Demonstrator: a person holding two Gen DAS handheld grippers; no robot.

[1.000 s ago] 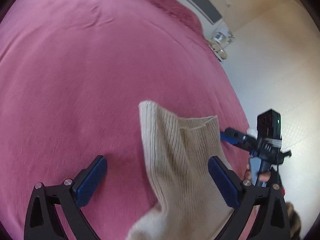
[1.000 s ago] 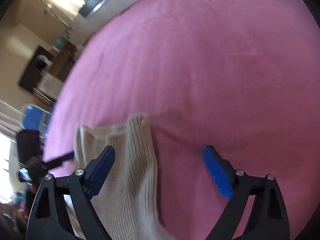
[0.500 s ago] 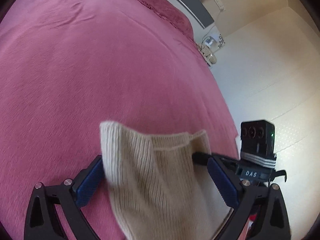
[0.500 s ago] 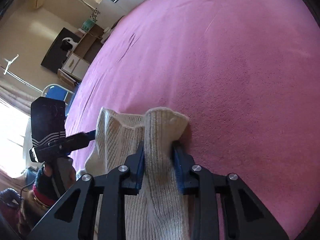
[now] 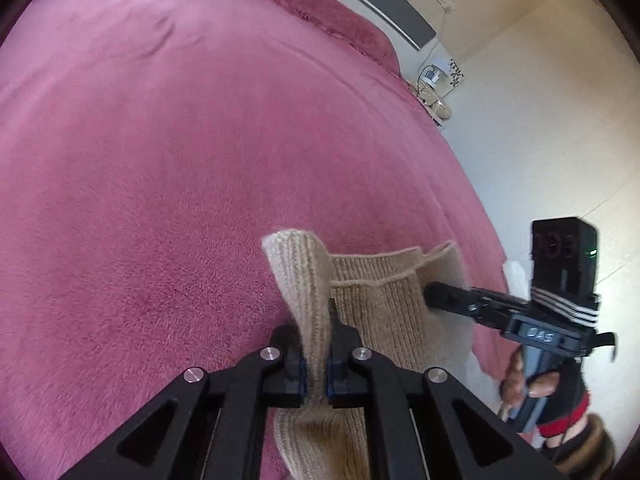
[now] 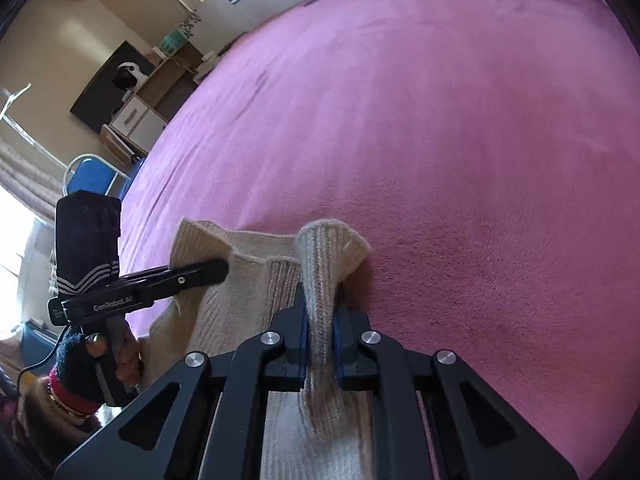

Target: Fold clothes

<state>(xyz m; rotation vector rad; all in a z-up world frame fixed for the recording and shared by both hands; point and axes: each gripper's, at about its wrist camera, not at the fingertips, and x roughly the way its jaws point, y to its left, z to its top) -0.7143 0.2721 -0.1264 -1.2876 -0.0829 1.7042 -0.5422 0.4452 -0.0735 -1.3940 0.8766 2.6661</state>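
Cream ribbed knit, a sweater (image 5: 376, 320), lies at the near edge of the pink bedspread (image 5: 160, 160), and I hold it at two corners. My left gripper (image 5: 316, 372) is clamped narrow on one bunched corner, the cloth standing up in a ridge between the blue pads (image 5: 303, 374). My right gripper (image 6: 320, 344) pinches the other corner the same way, a fold rising above its jaws. Seen from the left wrist camera, my right gripper's black fingers meet the sweater's far side. My gloved right hand (image 5: 556, 396) grips its handle, beside the bedspread's edge. A pink pillow (image 5: 332, 20) sits at the bedspread's far end
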